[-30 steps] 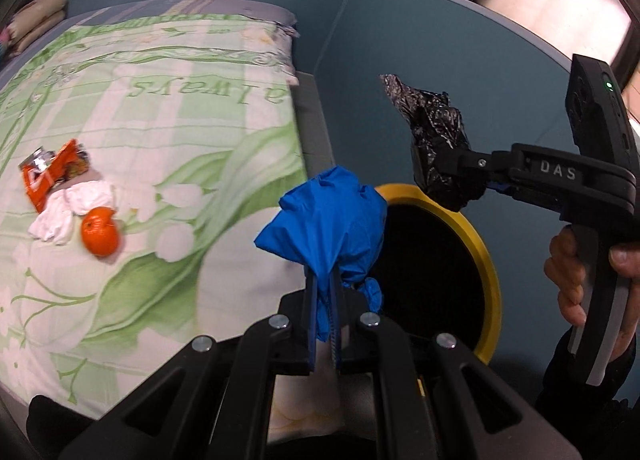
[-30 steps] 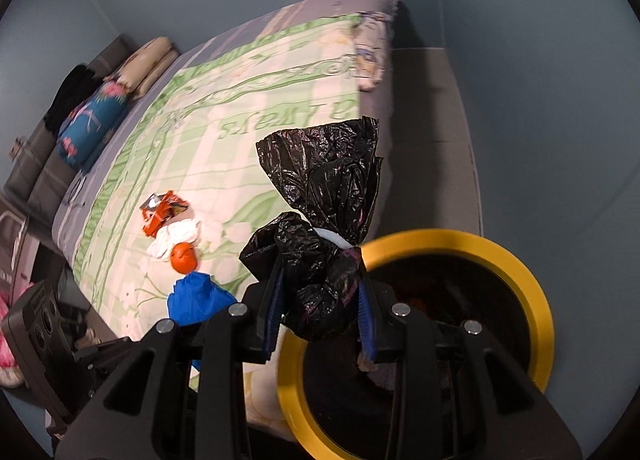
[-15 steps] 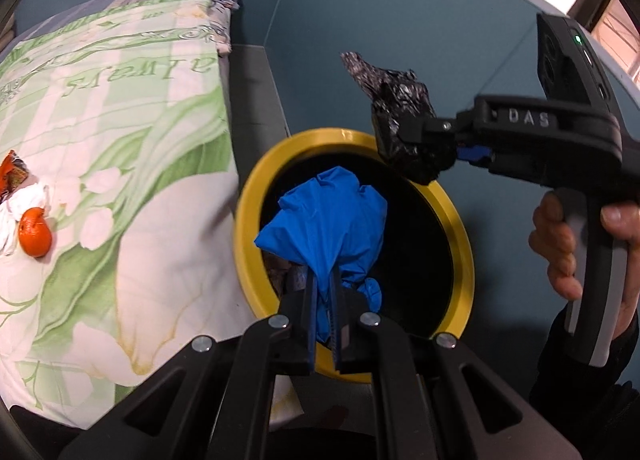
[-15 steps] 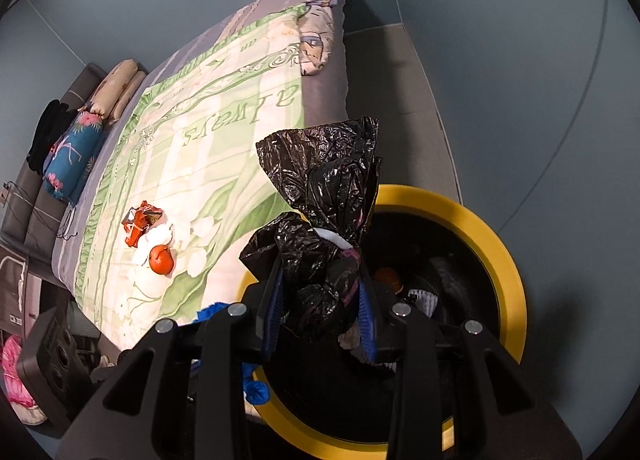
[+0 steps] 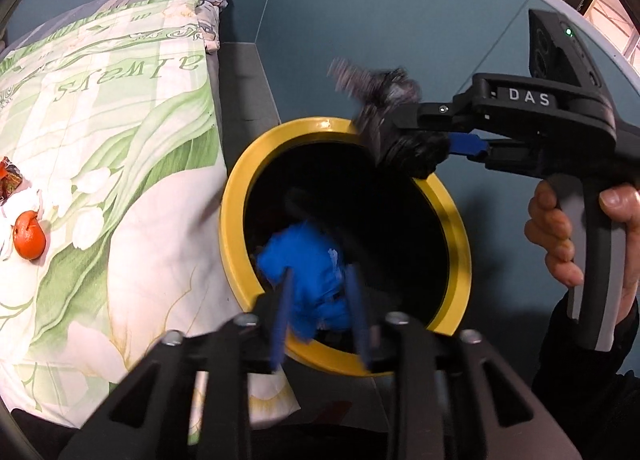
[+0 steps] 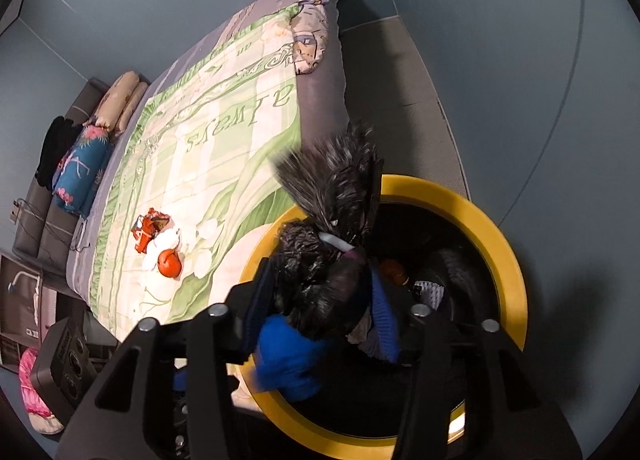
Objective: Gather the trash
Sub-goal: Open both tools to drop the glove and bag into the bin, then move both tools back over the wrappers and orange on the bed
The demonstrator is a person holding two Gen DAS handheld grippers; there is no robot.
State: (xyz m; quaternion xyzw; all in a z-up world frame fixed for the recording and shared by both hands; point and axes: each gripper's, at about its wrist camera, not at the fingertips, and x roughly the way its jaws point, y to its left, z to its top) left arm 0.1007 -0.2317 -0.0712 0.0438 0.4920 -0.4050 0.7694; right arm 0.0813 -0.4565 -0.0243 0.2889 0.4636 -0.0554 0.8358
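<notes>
Bed (image 5: 100,164), at 9 o'clock of the yellow-rimmed bin (image 5: 232,220). Blue bag (image 5: 308,272) sits inside the bin mouth at 7 o'clock, between the spread, wide-apart fingers of the left gripper (image 5: 320,296). Right gripper (image 6: 320,300), over the rim at 1 o'clock, appears to pinch the blurred black bag (image 6: 332,220). Orange (image 5: 29,241) lies on the bed.

Left tool (image 5: 320,296): matt black plastic w/ blue ribbed pads, metal screws being shown. Right tool (image 6: 324,308): same matt plastic; pads being pressed into a black bag (image 6: 328,260) of thin, crinkly, glossy plastic film. Blue bag (image 5: 308,272): soft, creased plastic, being seen inside the bin (image 5: 234,196), whose yellow rim is being lit as smooth, glossy plastic. Bed cover (image 5: 120,120): matt printed cloth. Orange (image 5: 29,240): dimpled, slightly shiny peel. Wrapper (image 6: 148,226): glossy foil-like.
</notes>
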